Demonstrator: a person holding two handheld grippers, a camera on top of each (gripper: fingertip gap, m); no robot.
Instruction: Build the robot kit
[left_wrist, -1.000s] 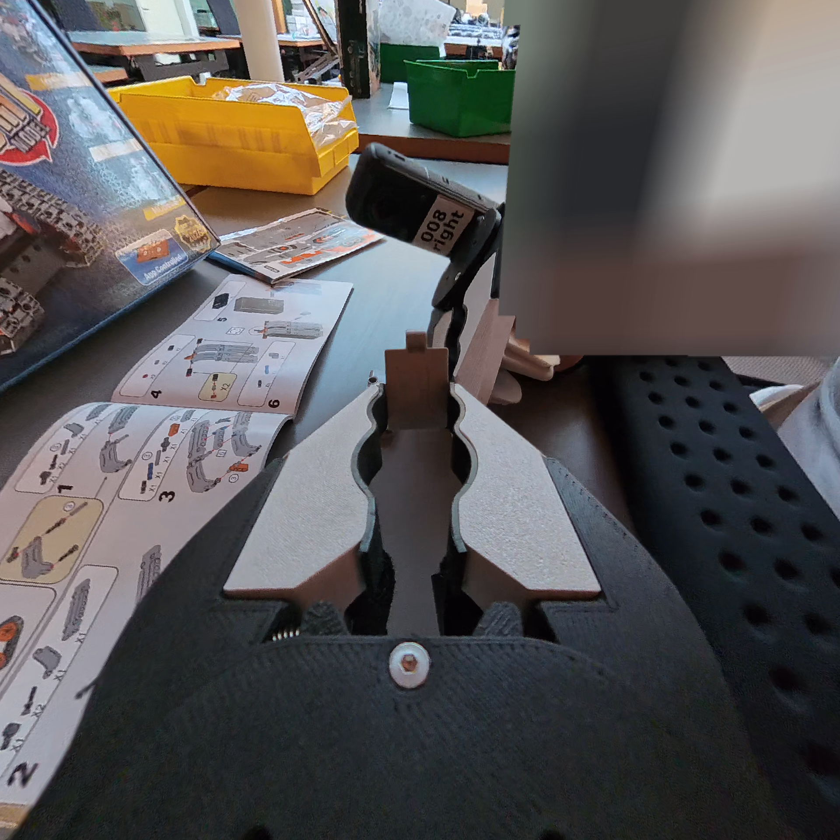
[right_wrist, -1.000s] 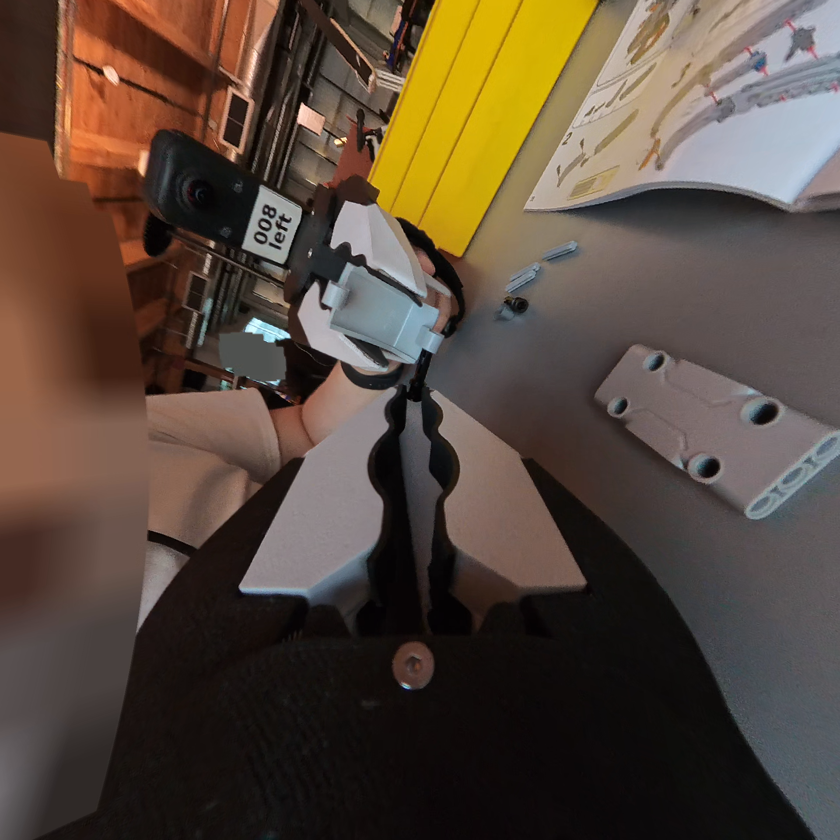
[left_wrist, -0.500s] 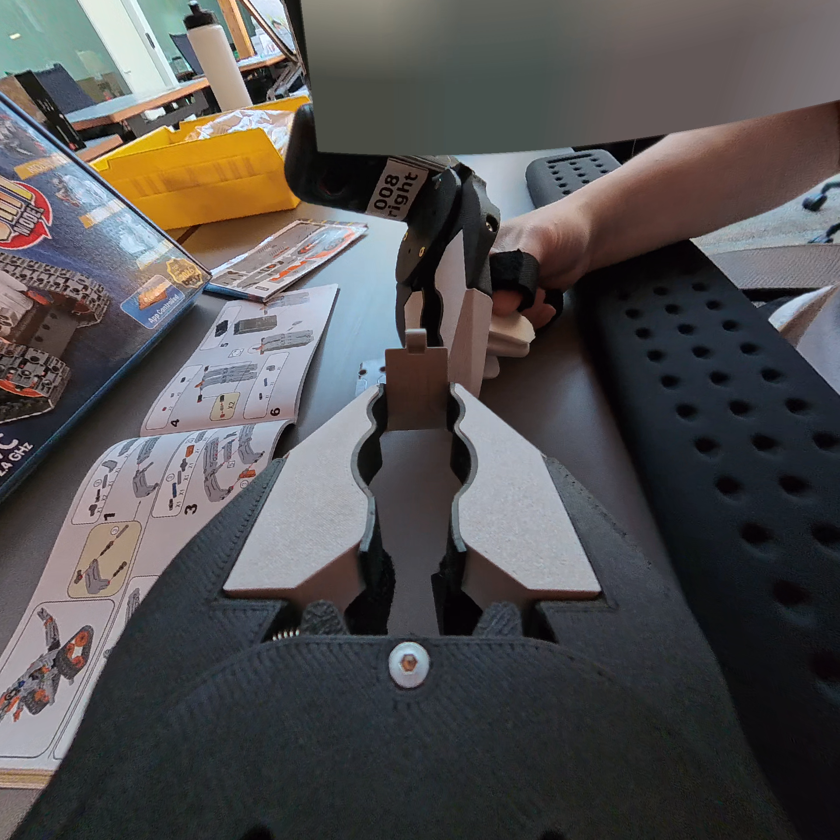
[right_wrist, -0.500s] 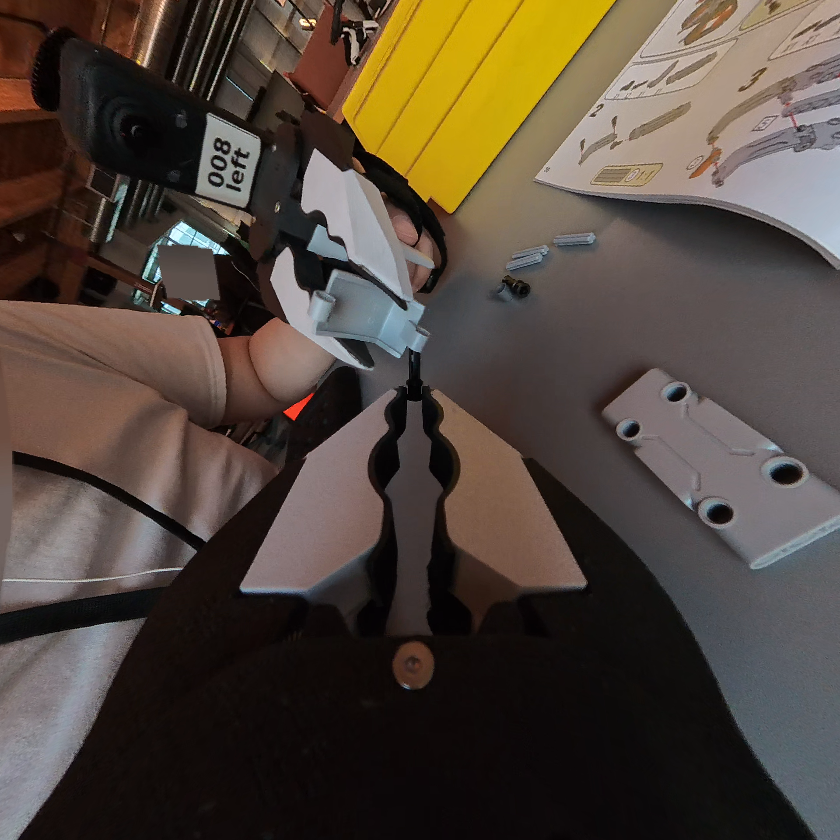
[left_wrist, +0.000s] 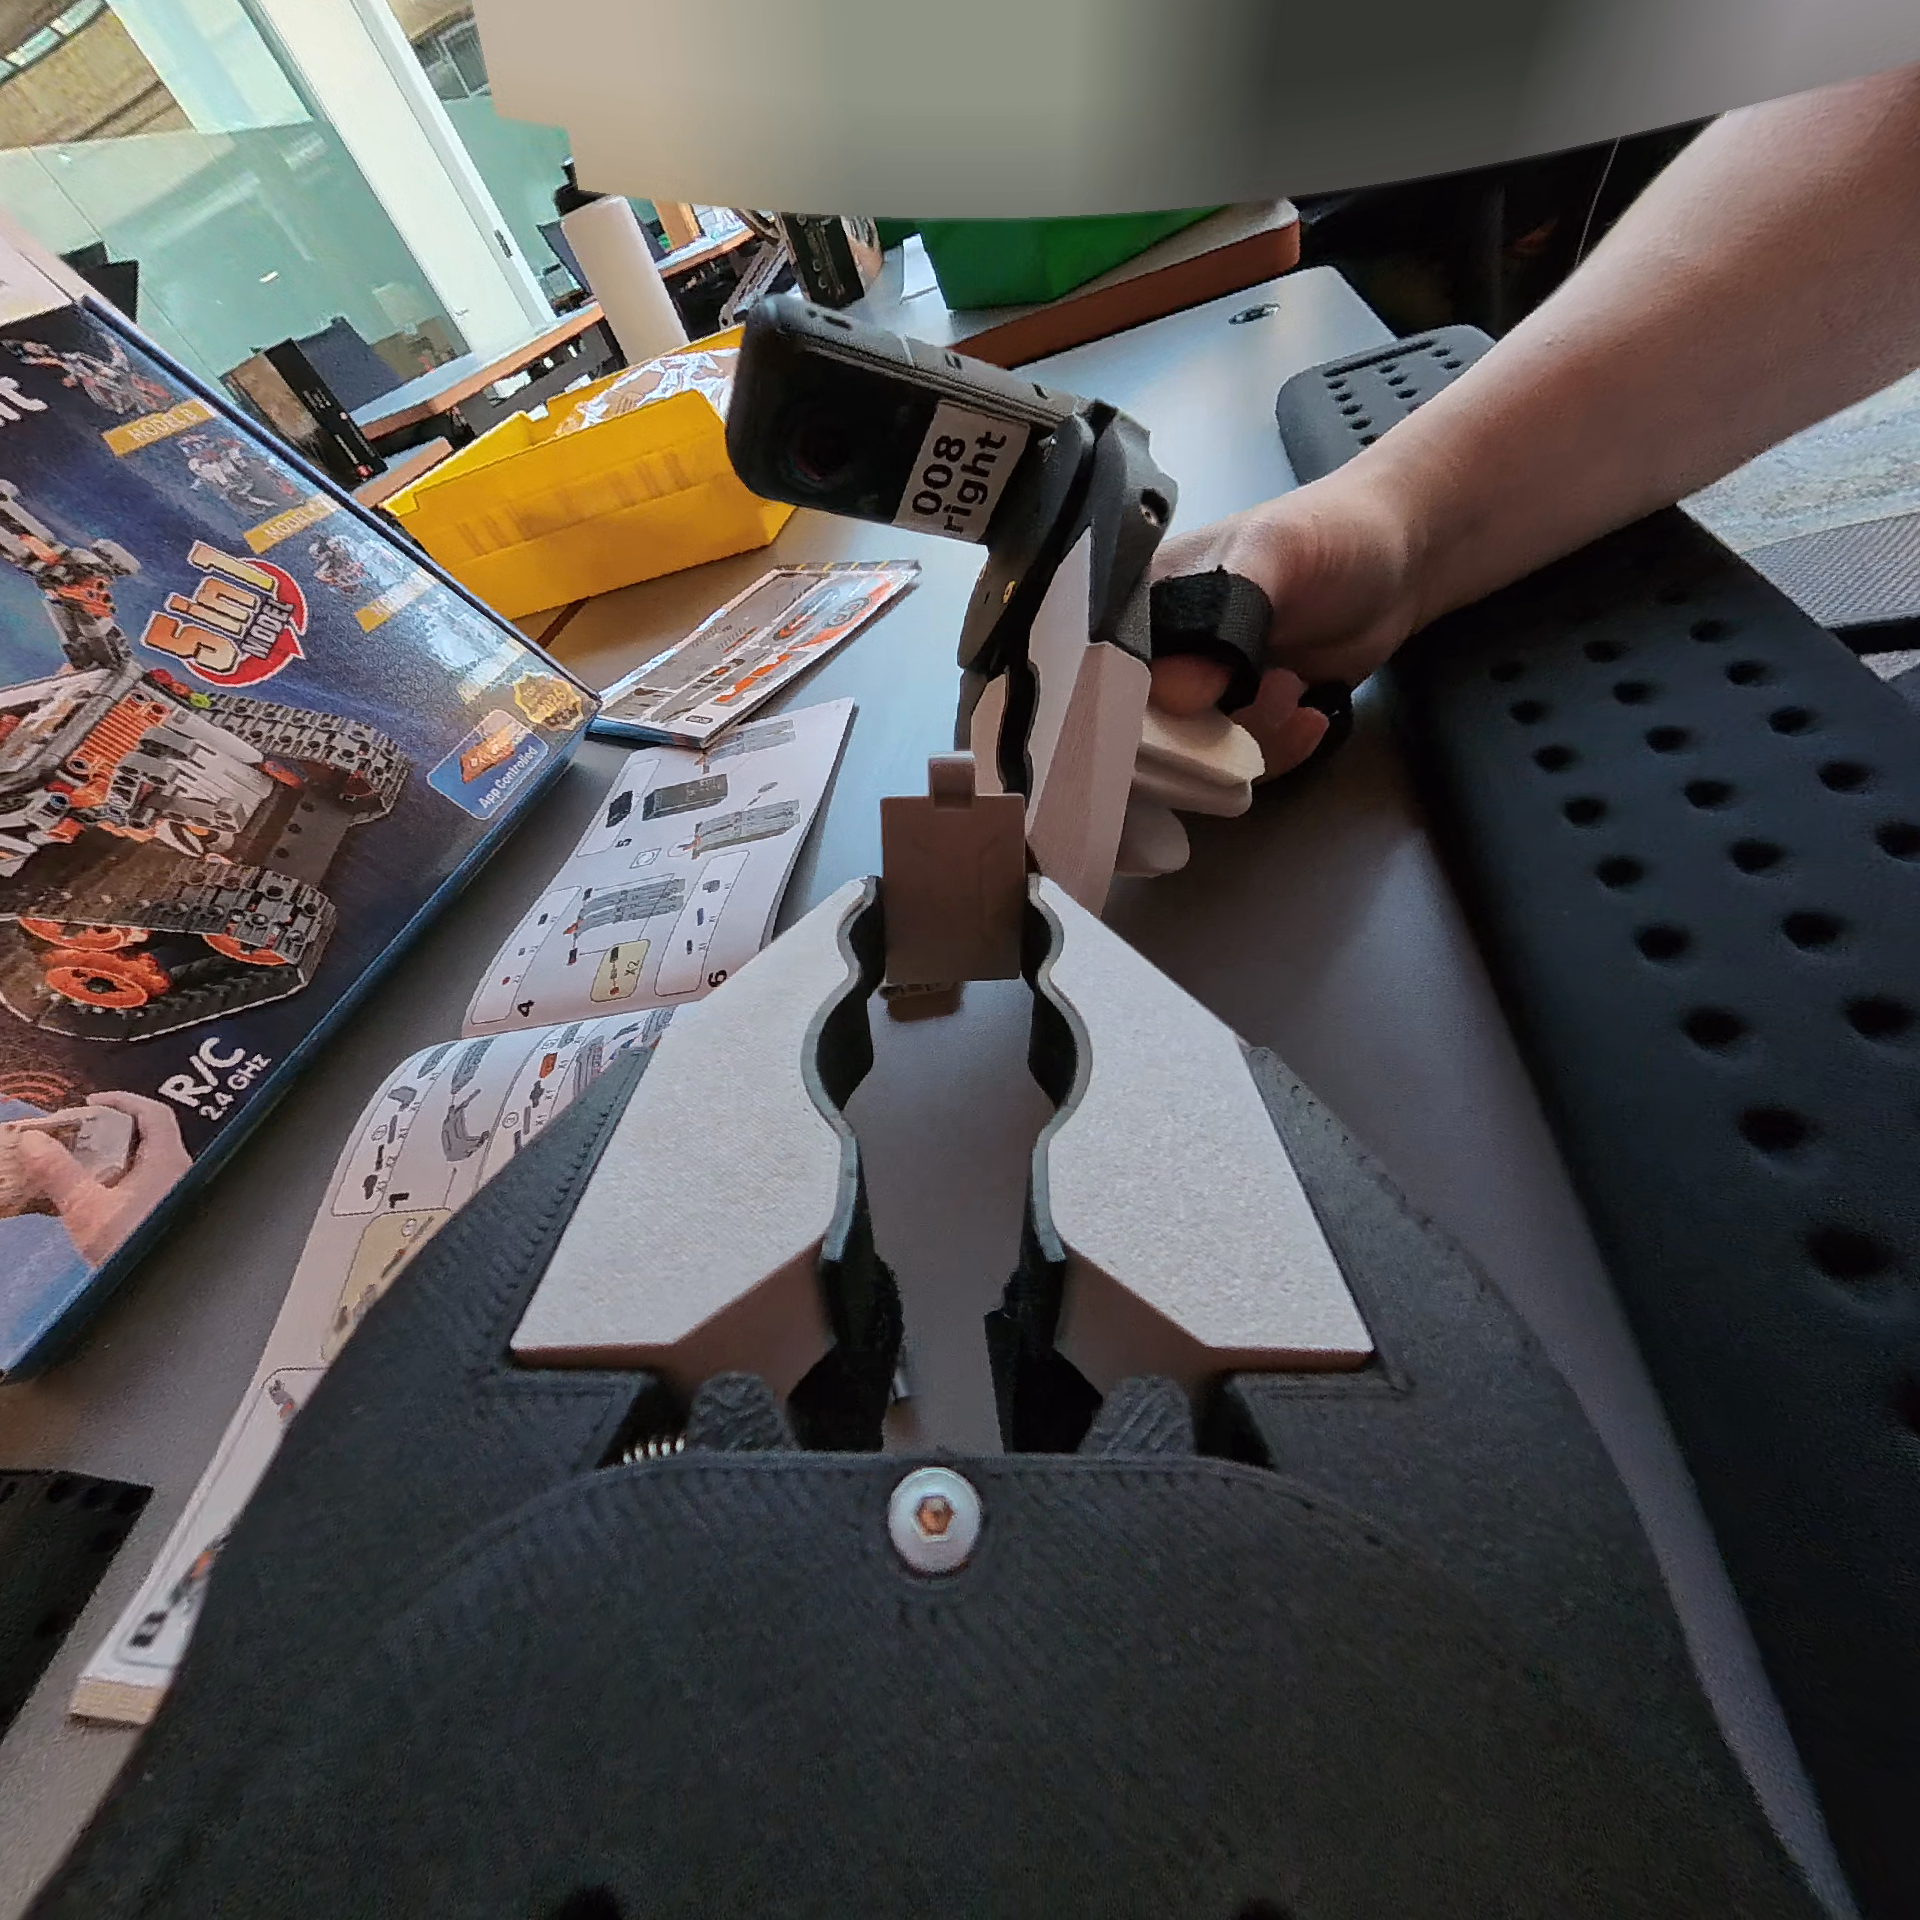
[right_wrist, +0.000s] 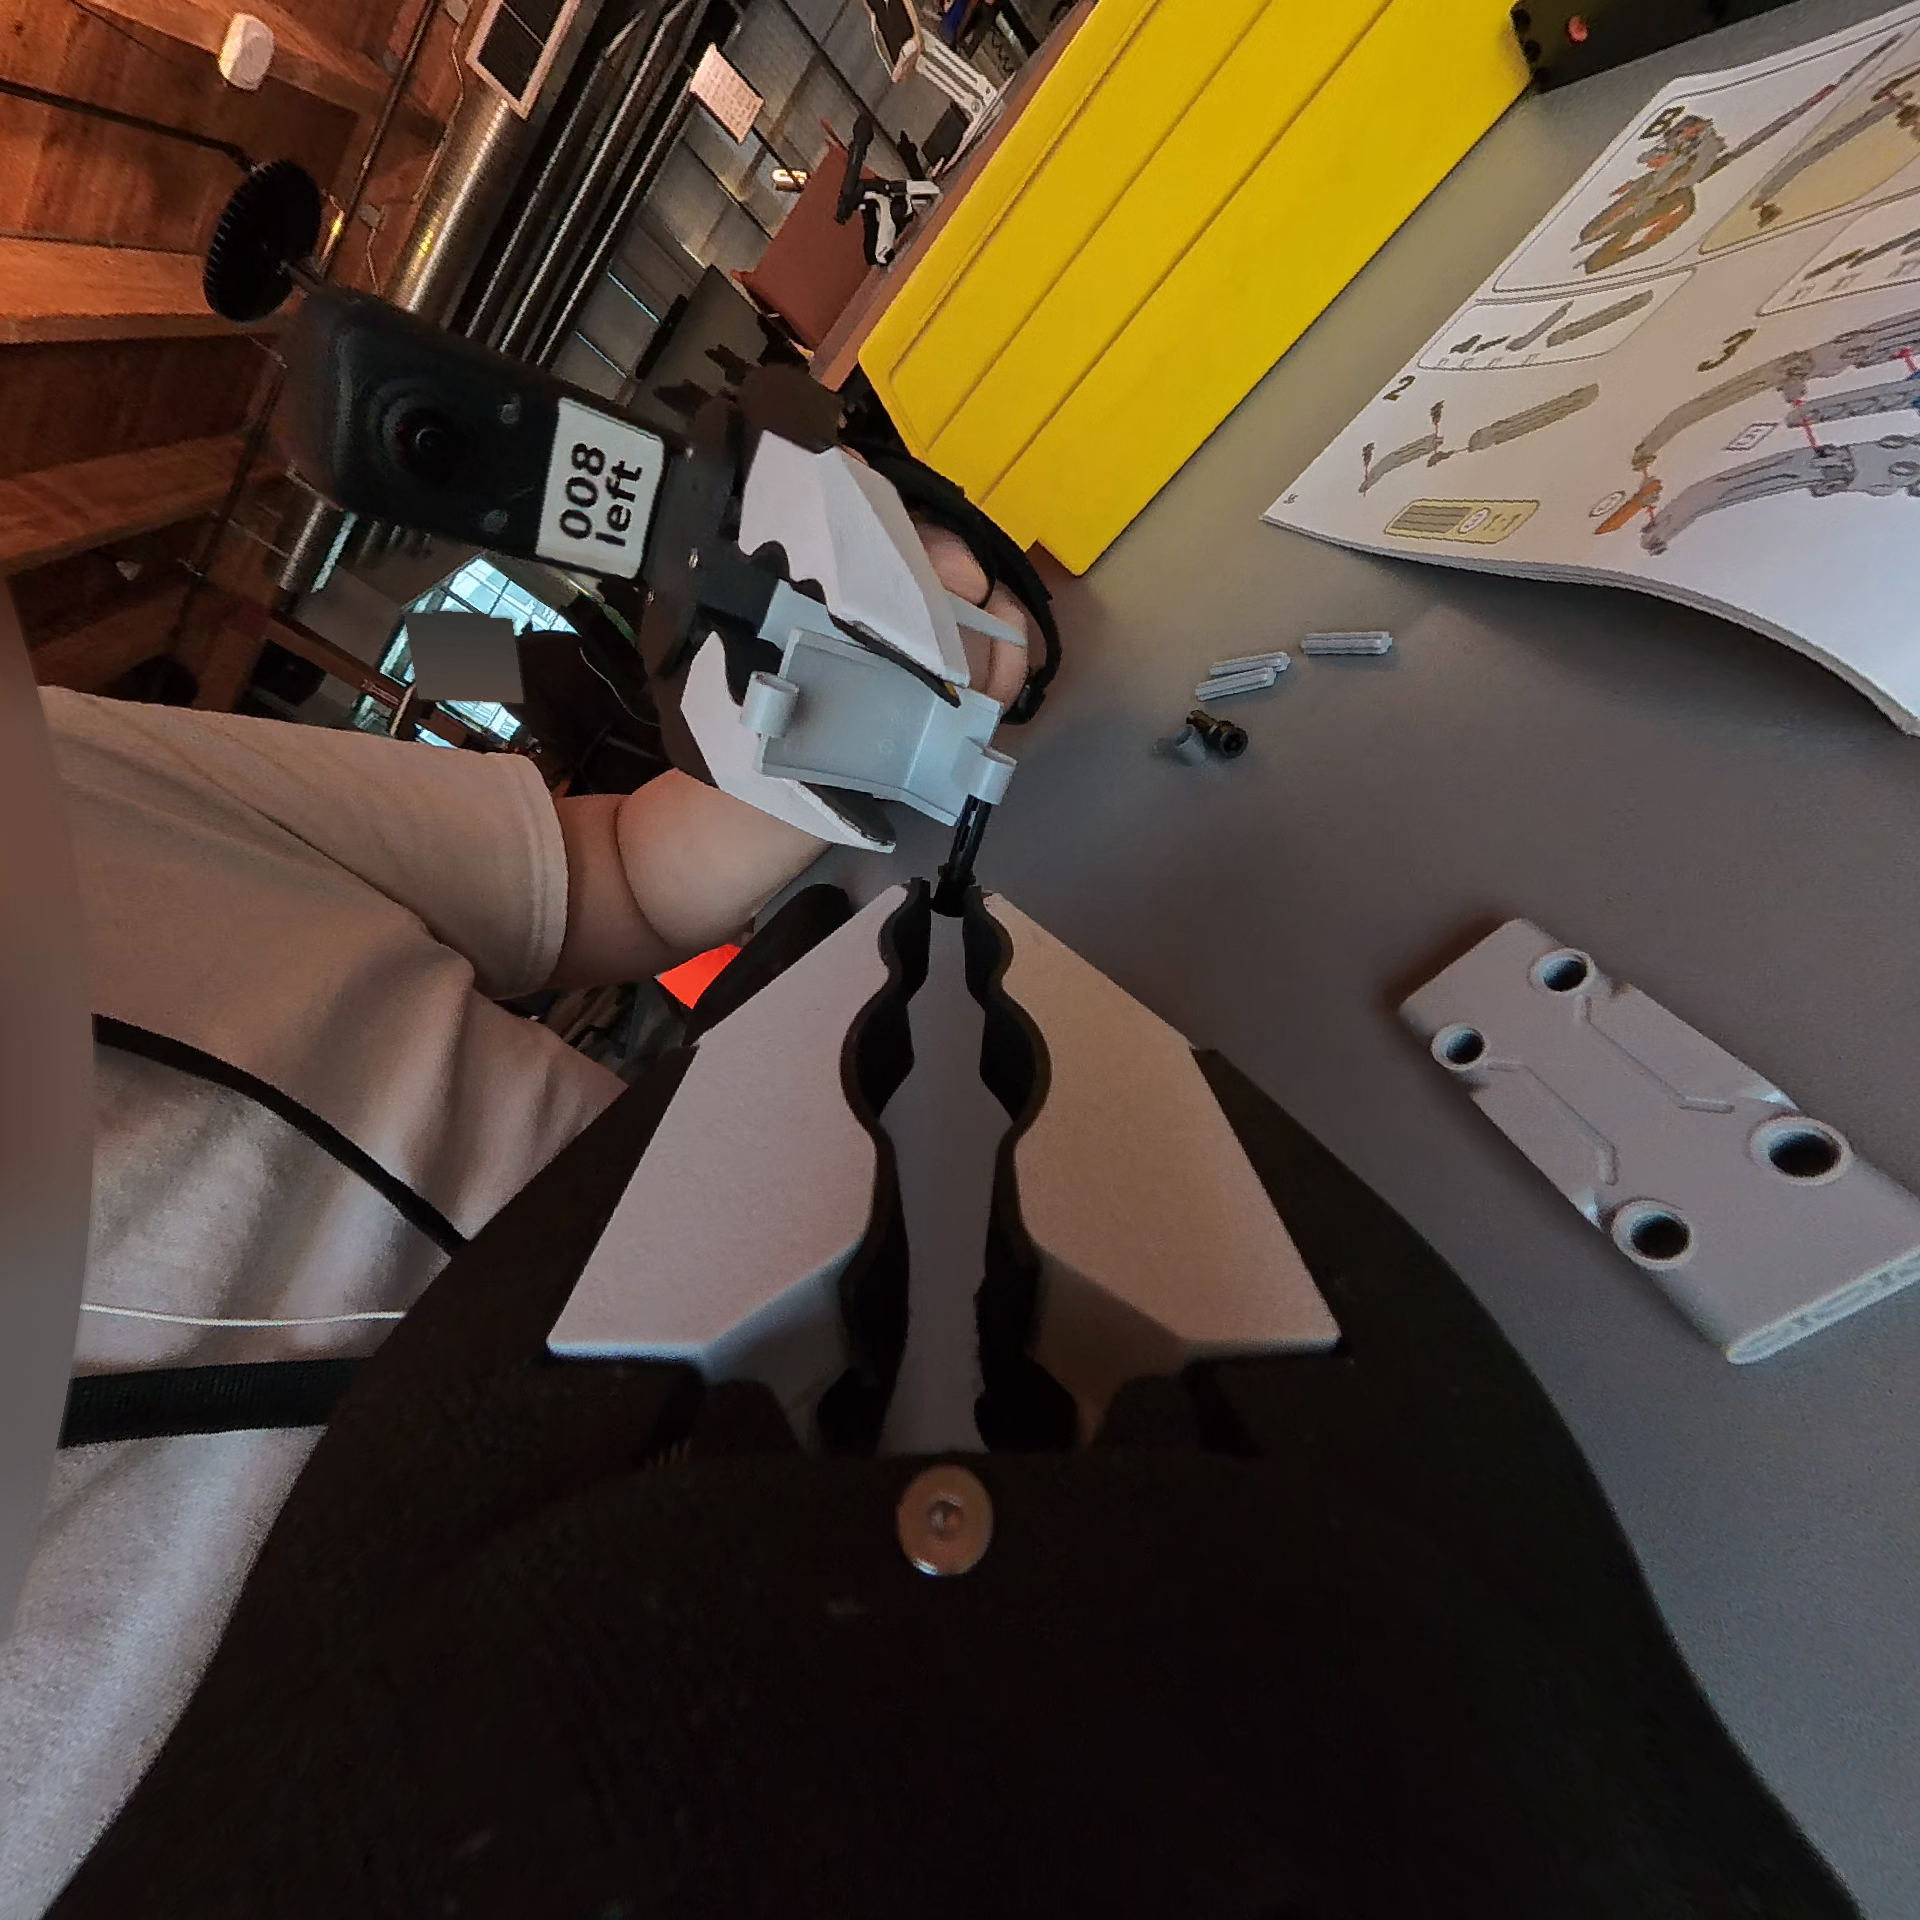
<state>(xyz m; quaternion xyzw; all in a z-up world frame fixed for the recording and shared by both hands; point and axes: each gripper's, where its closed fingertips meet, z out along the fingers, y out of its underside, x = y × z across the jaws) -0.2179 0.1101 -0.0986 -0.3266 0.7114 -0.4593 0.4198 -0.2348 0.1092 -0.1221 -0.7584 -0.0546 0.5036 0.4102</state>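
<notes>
My left gripper (left_wrist: 954, 902) is shut on a grey plastic panel piece (left_wrist: 952, 879) and holds it above the table. The same piece (right_wrist: 871, 719) shows in the right wrist view between the left gripper's white fingers (right_wrist: 831, 540). My right gripper (right_wrist: 945, 902) is shut on a thin black pin (right_wrist: 964, 840), whose far end touches a corner lug of the grey piece. In the left wrist view the right gripper (left_wrist: 1023, 748) stands just behind the grey piece, held by a hand (left_wrist: 1288, 613).
A second grey panel (right_wrist: 1652, 1132) lies on the grey table (right_wrist: 1351, 852). Small grey axles (right_wrist: 1242, 673) and a black pin (right_wrist: 1210, 738) lie near an open instruction booklet (right_wrist: 1662, 416). A yellow bin (left_wrist: 592, 499), a blue toy box (left_wrist: 208, 748) and a black perforated pad (left_wrist: 1714, 935) are around. Less than 4 cm separates the two grippers' tips.
Both grippers rose and turned, still facing each other. The black pin's tip has closed onto the corner lug of the grey piece. Both grips are unchanged.
</notes>
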